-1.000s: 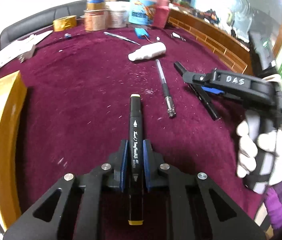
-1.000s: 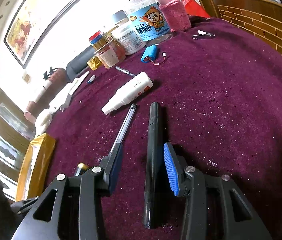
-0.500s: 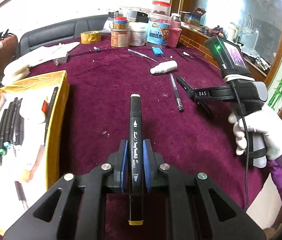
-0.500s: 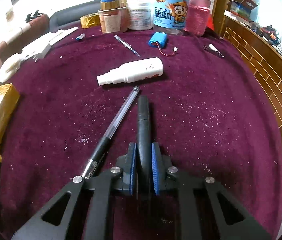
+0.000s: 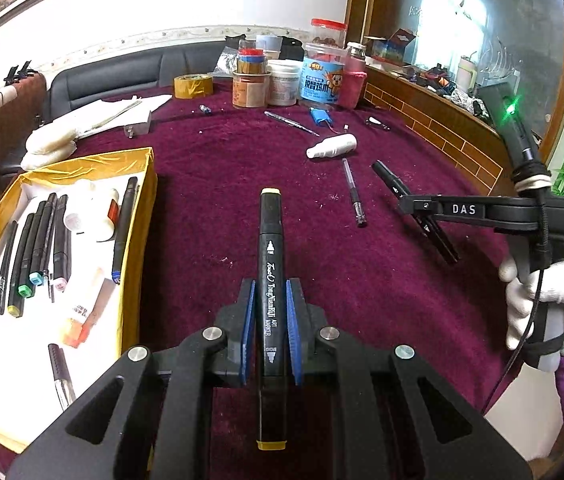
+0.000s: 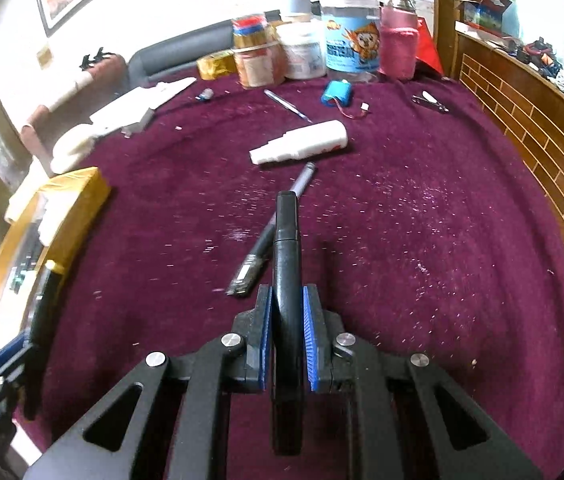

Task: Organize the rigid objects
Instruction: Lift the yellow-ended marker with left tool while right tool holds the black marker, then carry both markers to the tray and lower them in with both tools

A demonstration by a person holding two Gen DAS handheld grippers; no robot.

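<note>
Maroon cloth (image 5: 210,200) spread below our left gripper (image 5: 269,332), clamped on a "Touch TongNianRiJi ART MARKER" marker (image 5: 270,280), the yellow box (image 5: 138,216) of pens just left. From the right wrist, our right gripper (image 6: 287,344) pinched a black pen (image 6: 286,248) above the cloth; we judged both needed carrying boxward.

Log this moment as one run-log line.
left gripper: shut on art marker | right gripper: shut on black pen | clear pen: on cloth | yellow box: holds markers
</note>
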